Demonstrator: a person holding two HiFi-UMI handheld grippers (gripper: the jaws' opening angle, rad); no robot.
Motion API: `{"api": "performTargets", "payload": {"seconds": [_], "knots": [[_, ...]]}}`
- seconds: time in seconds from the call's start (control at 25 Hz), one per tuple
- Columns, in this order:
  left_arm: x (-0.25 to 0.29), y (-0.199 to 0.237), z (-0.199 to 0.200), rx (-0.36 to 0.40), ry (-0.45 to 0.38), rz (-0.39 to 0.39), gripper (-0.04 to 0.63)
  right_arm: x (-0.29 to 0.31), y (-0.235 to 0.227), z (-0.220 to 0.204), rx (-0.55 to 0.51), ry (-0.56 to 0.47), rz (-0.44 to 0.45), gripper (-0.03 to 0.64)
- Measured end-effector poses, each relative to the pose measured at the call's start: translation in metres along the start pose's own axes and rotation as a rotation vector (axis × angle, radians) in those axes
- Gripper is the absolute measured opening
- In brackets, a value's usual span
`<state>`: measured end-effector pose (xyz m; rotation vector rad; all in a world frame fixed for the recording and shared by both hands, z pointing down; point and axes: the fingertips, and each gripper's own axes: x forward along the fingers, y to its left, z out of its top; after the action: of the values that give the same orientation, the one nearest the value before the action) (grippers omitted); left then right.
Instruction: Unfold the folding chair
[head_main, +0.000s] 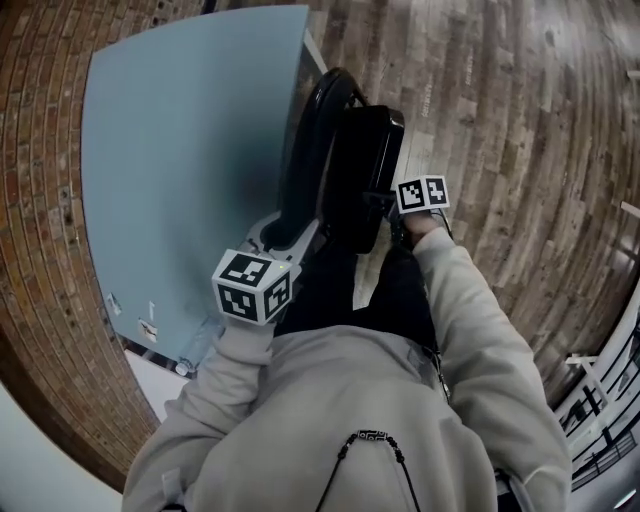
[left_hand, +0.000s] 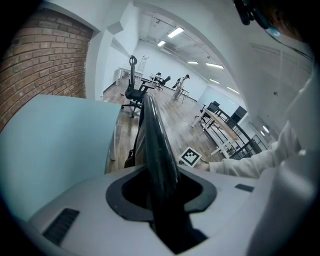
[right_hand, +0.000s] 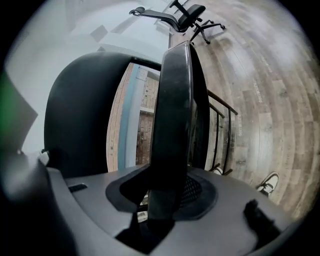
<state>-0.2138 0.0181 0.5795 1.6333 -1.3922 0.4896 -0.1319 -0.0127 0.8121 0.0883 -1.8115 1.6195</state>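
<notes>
Black and glossy, the folding chair (head_main: 358, 165) stands upright on the wooden floor (head_main: 500, 120), just in front of the person and beside a blue panel (head_main: 190, 150) that leans at a brick wall (head_main: 40, 200). Its seat and back stand close together, with only a narrow gap between them. The left gripper (left_hand: 161, 200) has its fingers pinching the thin curved edge of the chair's back frame. The right gripper (right_hand: 164, 197) pinches the thicker edge of the seat, on the side away from the panel. An office chair (right_hand: 185, 17) stands well apart on the floor behind
</notes>
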Motion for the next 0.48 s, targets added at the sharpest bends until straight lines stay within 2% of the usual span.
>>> {"api": "performTargets", "payload": {"seconds": [0.24, 0.48], "knots": [[0.026, -0.029, -0.003, -0.051, 0.007, 0.002, 0.132, -0.057, -0.056, -0.004, -0.029, 0.017, 0.092, 0.138], [0.050, -0.029, -0.006, -0.140, 0.007, 0.004, 0.117, -0.113, -0.111, 0.012, -0.081, 0.059, 0.149, 0.140]]}}
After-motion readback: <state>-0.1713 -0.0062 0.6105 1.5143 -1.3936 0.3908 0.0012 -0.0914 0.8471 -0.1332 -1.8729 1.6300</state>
